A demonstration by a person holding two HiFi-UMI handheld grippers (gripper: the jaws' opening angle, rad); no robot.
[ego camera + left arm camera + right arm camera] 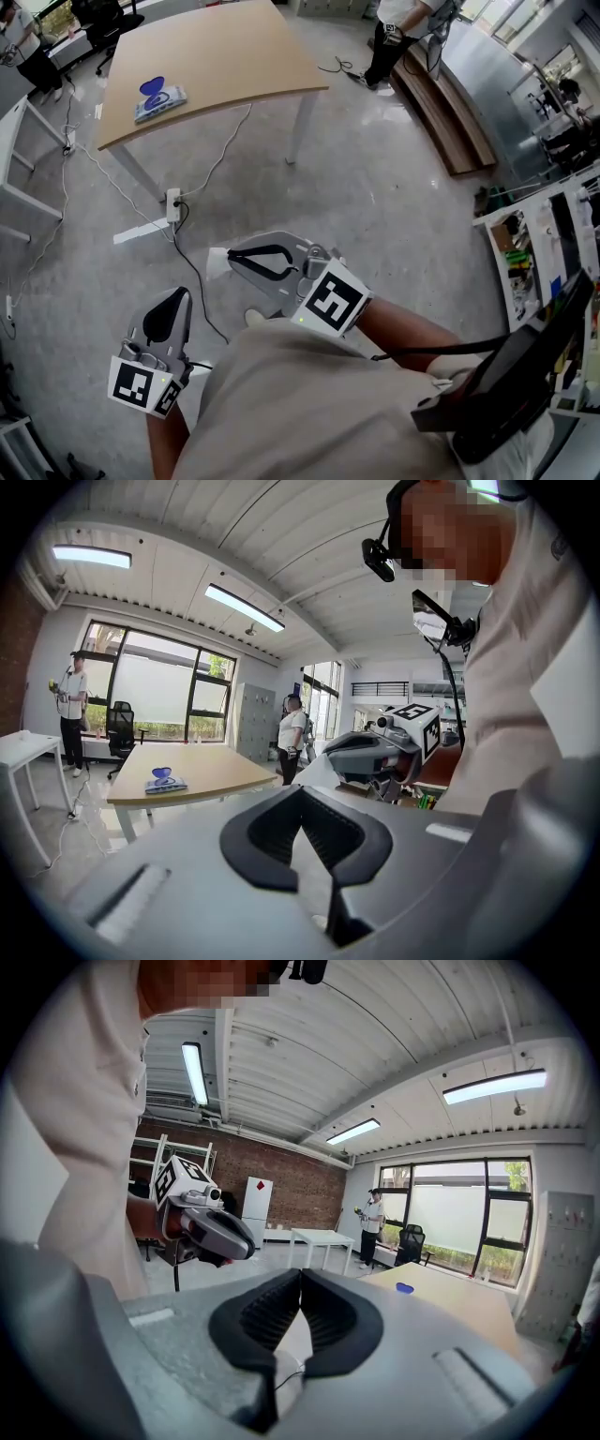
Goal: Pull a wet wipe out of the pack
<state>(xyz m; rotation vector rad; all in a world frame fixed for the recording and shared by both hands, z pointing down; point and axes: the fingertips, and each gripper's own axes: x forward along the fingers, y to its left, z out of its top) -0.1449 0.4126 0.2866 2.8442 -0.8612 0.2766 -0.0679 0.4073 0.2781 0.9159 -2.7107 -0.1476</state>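
Observation:
The wet wipe pack, pale blue with a dark blue lid, lies on the wooden table far ahead of me. Both grippers hang low over the floor near my body, well short of the table. My left gripper is shut with nothing in it, and so is my right gripper. The left gripper view shows its jaws closed together, the pack on the table beyond, and the right gripper alongside. In the right gripper view the jaws meet, and the pack's blue lid shows far off.
A power strip with trailing cables and a paper strip lie on the concrete floor before the table. A white table stands left, a wooden bench right, cluttered shelves far right. People stand beyond the table.

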